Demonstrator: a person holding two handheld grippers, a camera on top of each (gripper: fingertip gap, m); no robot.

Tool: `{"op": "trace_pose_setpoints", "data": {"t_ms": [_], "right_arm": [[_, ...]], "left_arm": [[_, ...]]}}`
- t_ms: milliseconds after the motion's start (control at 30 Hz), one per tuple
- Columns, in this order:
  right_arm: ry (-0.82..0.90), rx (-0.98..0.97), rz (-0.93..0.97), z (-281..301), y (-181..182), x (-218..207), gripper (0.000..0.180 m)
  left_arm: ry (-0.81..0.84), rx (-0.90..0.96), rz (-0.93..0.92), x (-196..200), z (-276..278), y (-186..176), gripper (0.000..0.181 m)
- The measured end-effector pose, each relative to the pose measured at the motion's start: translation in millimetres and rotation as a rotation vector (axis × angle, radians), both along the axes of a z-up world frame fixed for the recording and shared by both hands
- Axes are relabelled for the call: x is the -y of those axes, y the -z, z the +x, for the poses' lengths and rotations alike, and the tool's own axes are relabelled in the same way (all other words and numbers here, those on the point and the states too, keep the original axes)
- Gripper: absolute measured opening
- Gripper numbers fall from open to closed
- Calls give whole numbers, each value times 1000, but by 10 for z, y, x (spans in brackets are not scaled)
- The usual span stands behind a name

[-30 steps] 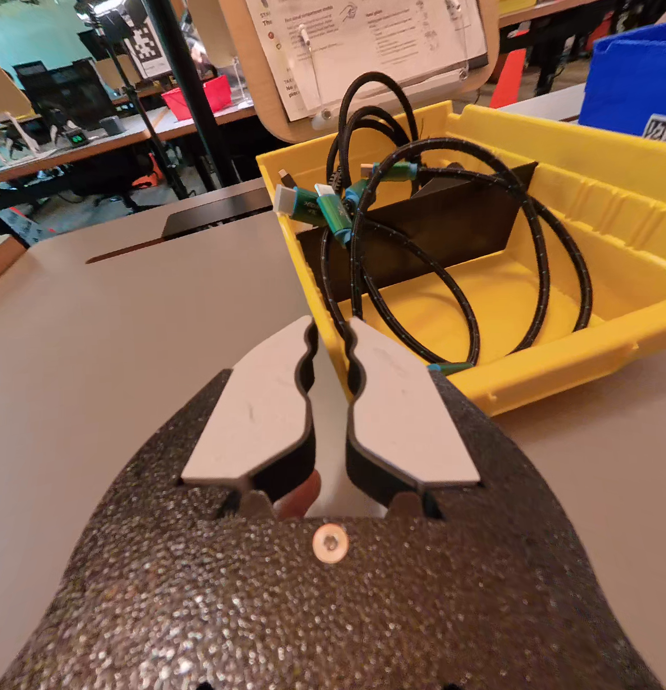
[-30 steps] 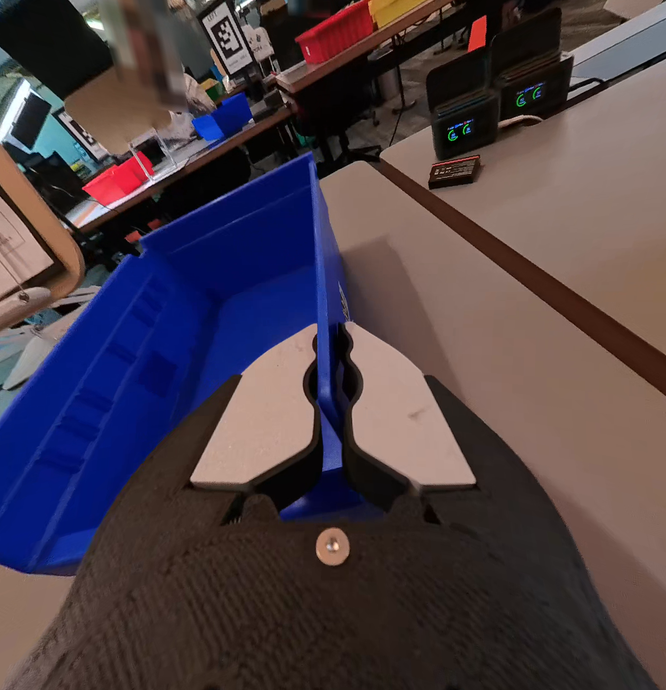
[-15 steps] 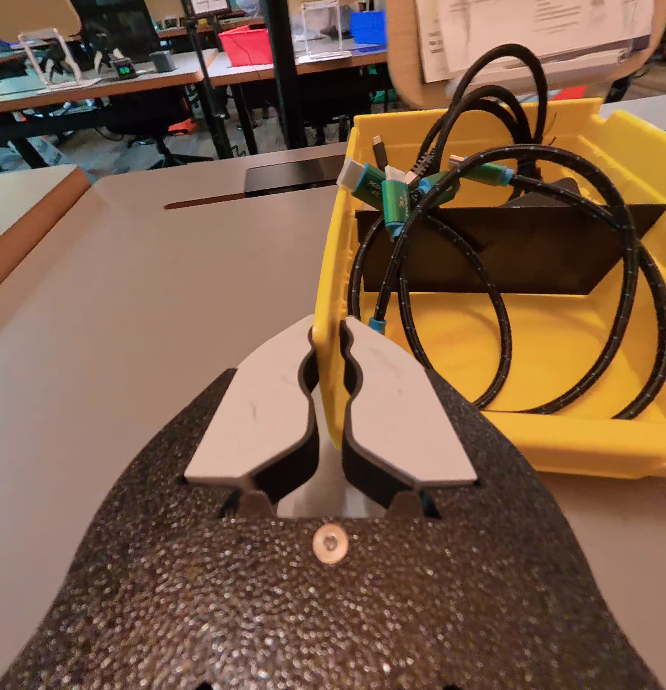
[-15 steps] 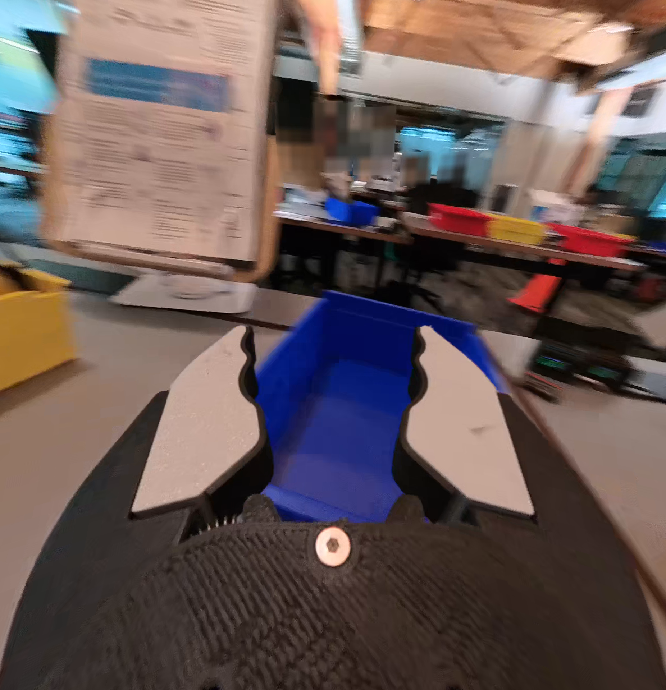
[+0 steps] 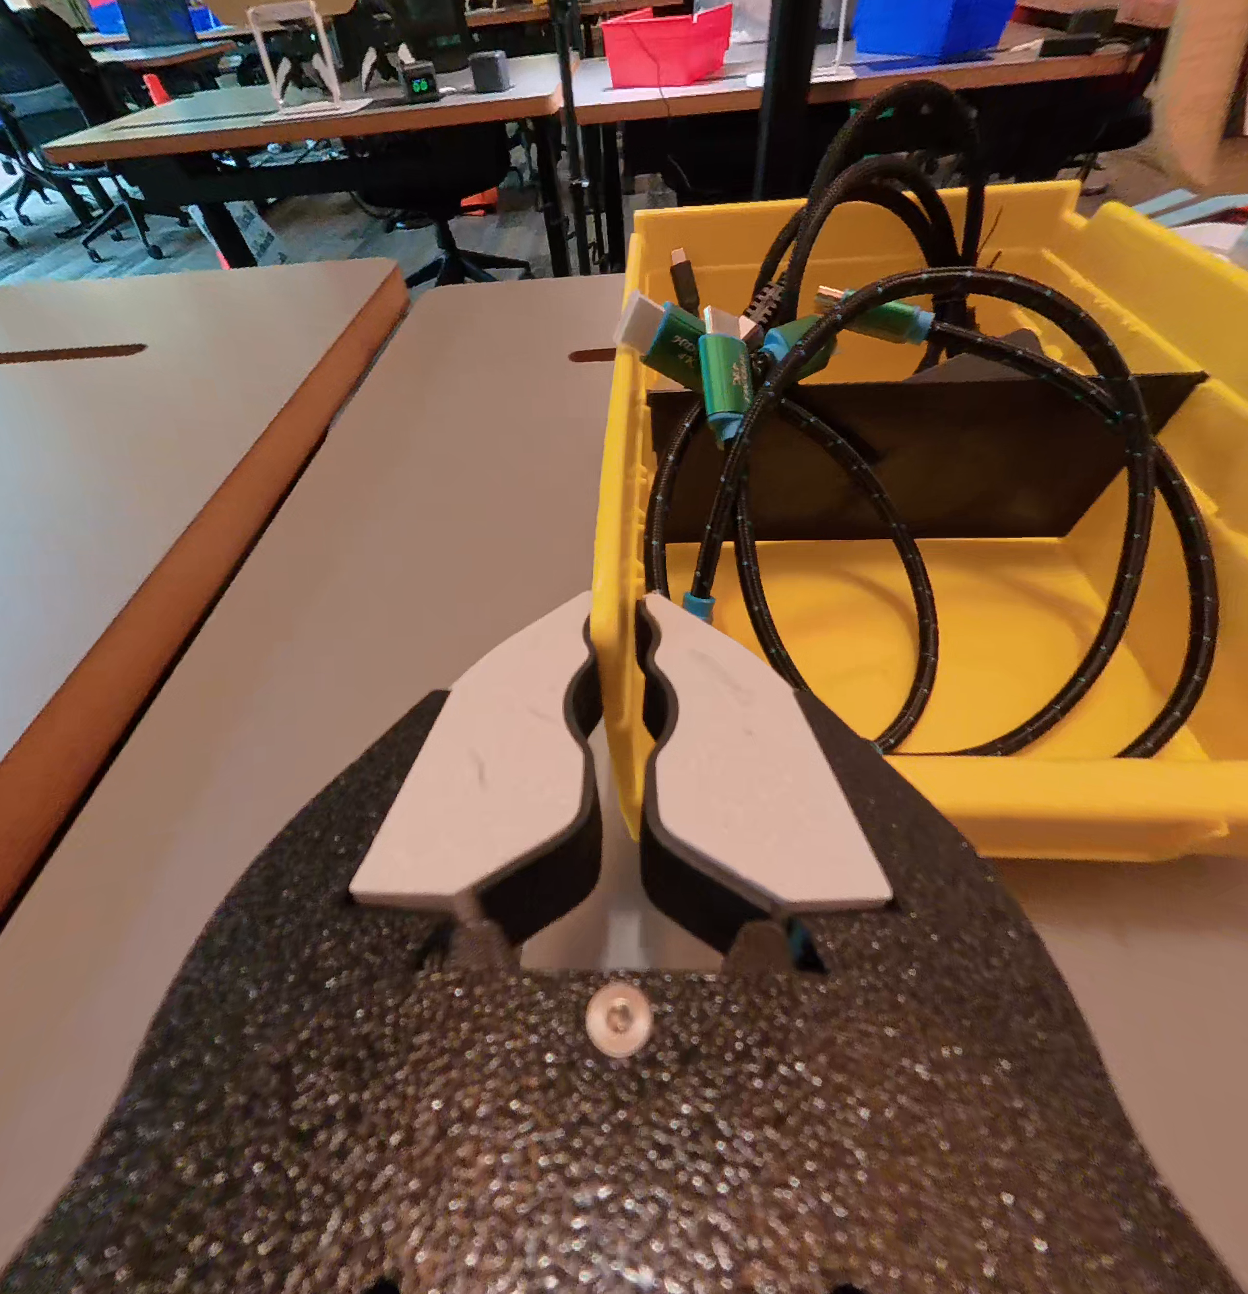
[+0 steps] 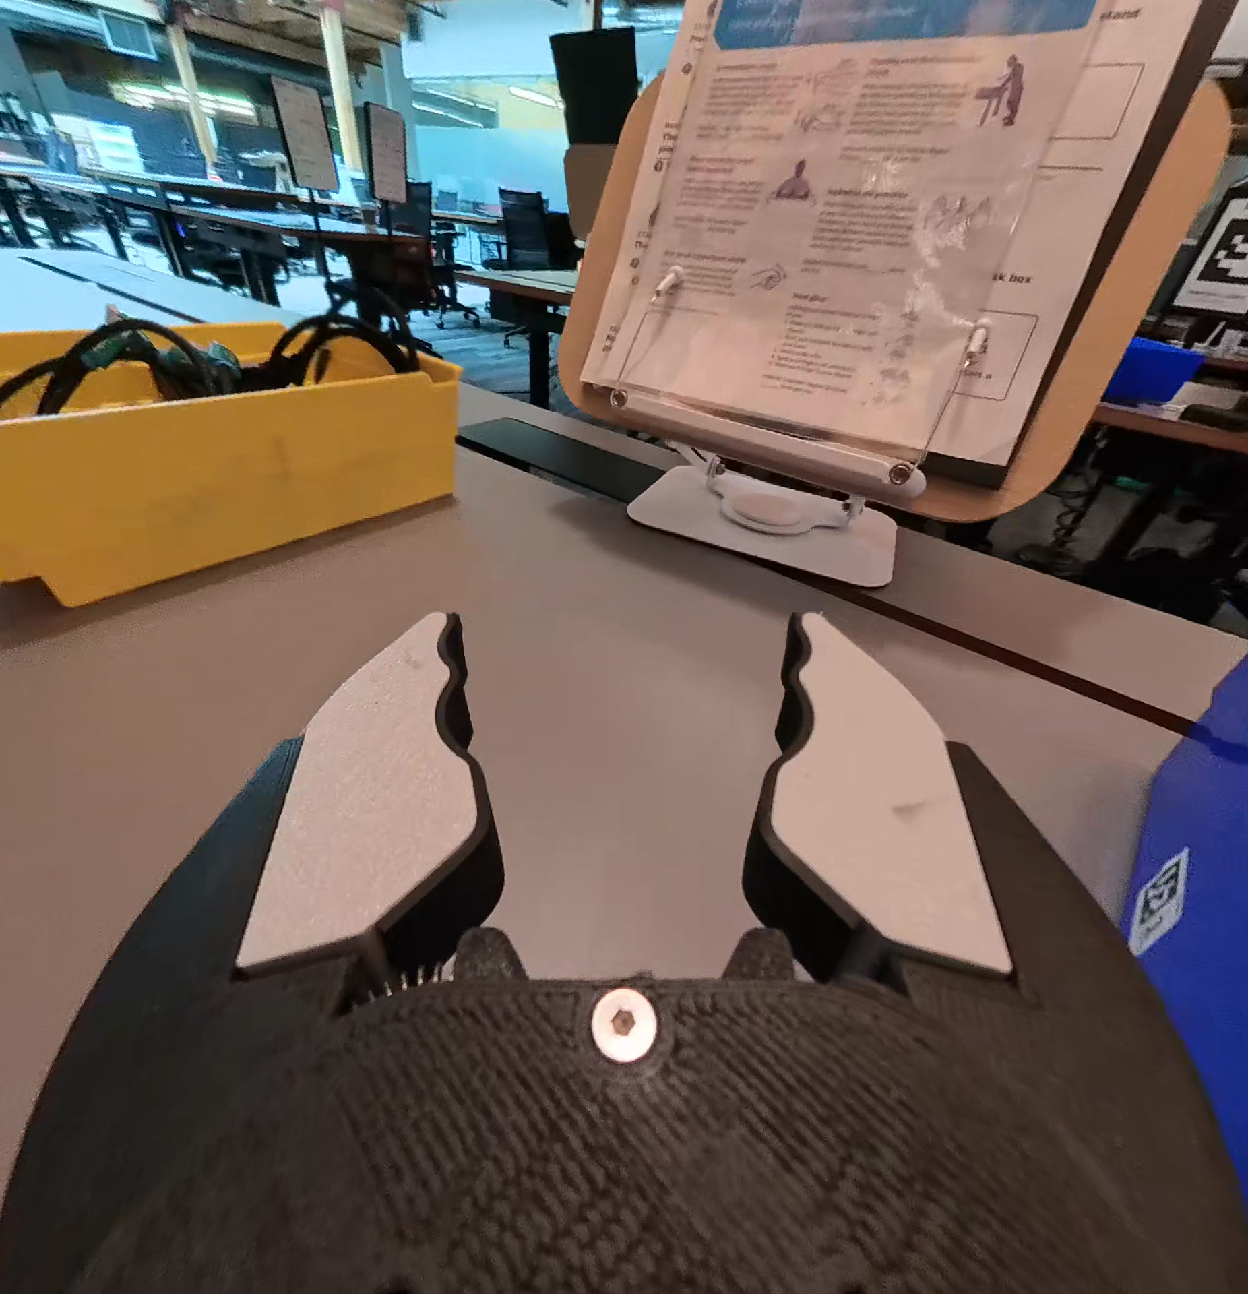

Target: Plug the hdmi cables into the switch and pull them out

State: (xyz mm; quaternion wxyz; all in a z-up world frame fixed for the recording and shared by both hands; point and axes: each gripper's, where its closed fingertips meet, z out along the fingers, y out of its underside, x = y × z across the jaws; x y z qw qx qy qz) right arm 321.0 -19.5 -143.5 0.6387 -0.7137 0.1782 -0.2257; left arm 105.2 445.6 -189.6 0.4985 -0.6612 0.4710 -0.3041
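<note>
Several black braided HDMI cables (image 5: 908, 532) with green plugs (image 5: 723, 374) lie coiled in a yellow bin (image 5: 1027, 805). My left gripper (image 5: 615, 630) is shut on the bin's left wall, one finger outside and one inside. The bin and cables also show in the right wrist view (image 6: 222, 455), at the far left. My right gripper (image 6: 621, 630) is wide open and empty, over bare table between the two bins. I cannot make out a switch; a black divider (image 5: 957, 455) hides the bin's back half.
A blue bin (image 6: 1209, 840) stands just right of my right gripper. A document stand (image 6: 852, 245) on a white base (image 6: 768, 532) stands at the table's back. A second table (image 5: 117, 490) adjoins on the left. Other tables and chairs lie beyond.
My right gripper let go of the blue bin's wall, opened wide and swung left to face the document stand. My left gripper stayed shut on the yellow bin's wall while the view turned.
</note>
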Motion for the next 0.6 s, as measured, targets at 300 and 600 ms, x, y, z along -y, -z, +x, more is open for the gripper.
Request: {"op": "trace_pose_setpoints", "data": {"t_ms": [300,600], "right_arm": [[65,-53,96,104,61,213,84],[41,-62,22,71,194,143,85]], "left_arm": [[72,-221,107,-165,-36,-179,21],[402,-492,54,23,1046,-744,57]]}}
